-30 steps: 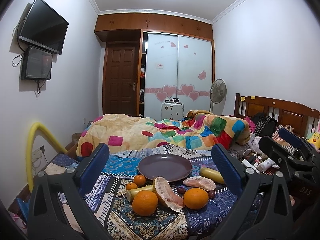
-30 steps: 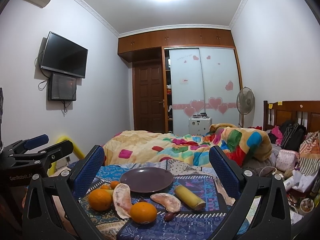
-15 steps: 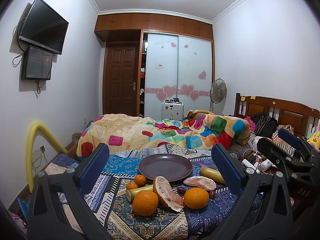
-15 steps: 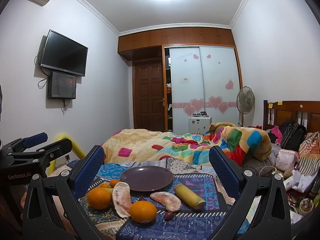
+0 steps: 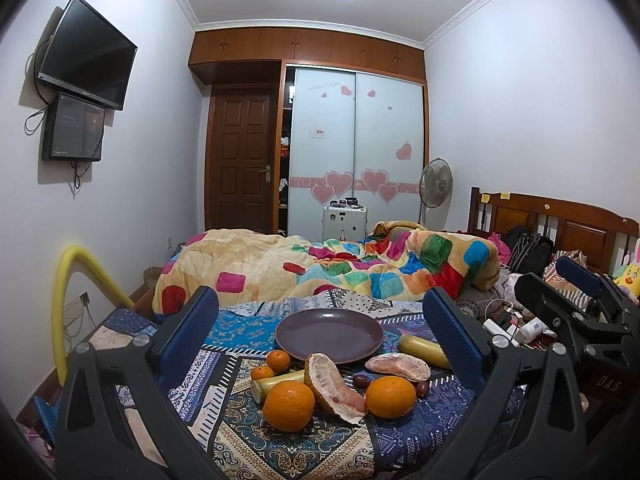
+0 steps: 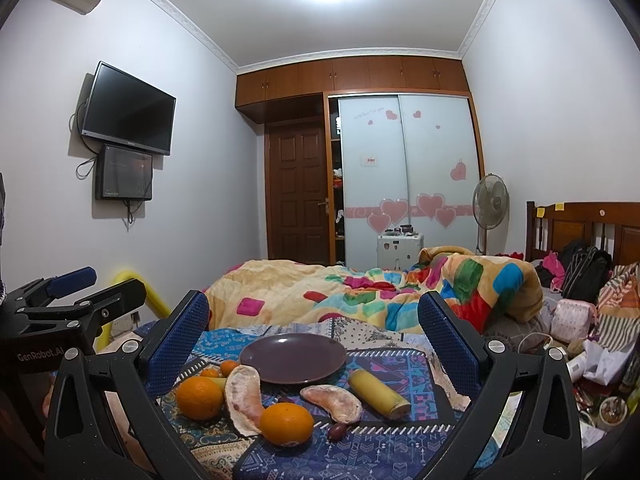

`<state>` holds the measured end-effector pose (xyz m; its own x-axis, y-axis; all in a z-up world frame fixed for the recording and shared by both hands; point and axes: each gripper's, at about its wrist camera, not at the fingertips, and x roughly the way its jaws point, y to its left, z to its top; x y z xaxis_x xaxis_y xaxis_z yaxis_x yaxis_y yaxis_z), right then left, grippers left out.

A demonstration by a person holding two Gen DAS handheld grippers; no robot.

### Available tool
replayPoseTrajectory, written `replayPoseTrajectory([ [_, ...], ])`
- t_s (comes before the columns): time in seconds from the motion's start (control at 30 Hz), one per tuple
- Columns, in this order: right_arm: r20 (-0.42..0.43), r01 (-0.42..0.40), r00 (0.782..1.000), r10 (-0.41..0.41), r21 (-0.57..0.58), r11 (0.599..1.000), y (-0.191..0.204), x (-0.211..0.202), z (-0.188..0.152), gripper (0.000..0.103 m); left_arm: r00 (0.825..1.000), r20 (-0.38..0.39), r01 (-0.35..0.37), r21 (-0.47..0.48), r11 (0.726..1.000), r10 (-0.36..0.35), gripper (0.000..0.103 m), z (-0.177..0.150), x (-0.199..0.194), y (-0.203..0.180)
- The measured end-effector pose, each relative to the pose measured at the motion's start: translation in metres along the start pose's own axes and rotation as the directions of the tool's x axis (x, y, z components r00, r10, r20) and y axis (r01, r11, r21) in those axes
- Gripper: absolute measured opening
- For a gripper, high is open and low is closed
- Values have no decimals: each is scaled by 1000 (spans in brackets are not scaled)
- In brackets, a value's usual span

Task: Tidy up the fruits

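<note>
An empty dark purple plate (image 5: 329,337) (image 6: 293,359) lies on a patterned cloth on the bed. In front of it lie two large oranges (image 5: 289,405) (image 5: 390,397), two small tangerines (image 5: 278,360), two peeled pomelo pieces (image 5: 335,388) (image 5: 397,367), two yellow banana pieces (image 5: 423,350) (image 5: 277,382) and small dark dates (image 5: 360,380). My left gripper (image 5: 320,332) is open and empty, above the near fruit. My right gripper (image 6: 313,330) is open and empty, likewise held short of the fruit. Each gripper shows at the edge of the other's view.
A colourful quilt (image 5: 320,268) is heaped behind the plate. A wooden headboard (image 5: 560,228) with bags and clutter is at the right. A yellow foam tube (image 5: 76,288) arches at the left by the wall. A wardrobe and door stand far back.
Both grippers have barely shifted; the right view has drifted slightly. The fruit and plate have not moved.
</note>
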<state>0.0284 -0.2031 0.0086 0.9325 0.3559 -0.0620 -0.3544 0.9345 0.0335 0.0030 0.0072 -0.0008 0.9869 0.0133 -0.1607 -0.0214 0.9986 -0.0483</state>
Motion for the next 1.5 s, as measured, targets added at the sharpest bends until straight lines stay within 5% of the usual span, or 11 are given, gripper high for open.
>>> replayPoseTrajectory([
  [0.47,-9,-7,1000,7,6,1000,0,2,-2,103,999,-12,-31,9,999,31,103,-2,5,-1],
  [0.73,-120,-30,992,28,-9,1000,-5,25,-18,103,992,-129,-4,0,1000,4,103,-22,32,10],
  [0.93,-263,-43,965,23,-69,997,-9,53,-47,103,964,-267,-7,-34,999,-2,102,-49,64,29],
  [1.13,-382,-81,923,45,-79,994,-10,73,-73,100,917,-400,-14,-79,997,-19,90,-78,97,47],
  [1.5,-525,-179,834,168,31,983,-5,102,-102,82,855,-515,27,-71,997,-60,79,-108,124,46],
])
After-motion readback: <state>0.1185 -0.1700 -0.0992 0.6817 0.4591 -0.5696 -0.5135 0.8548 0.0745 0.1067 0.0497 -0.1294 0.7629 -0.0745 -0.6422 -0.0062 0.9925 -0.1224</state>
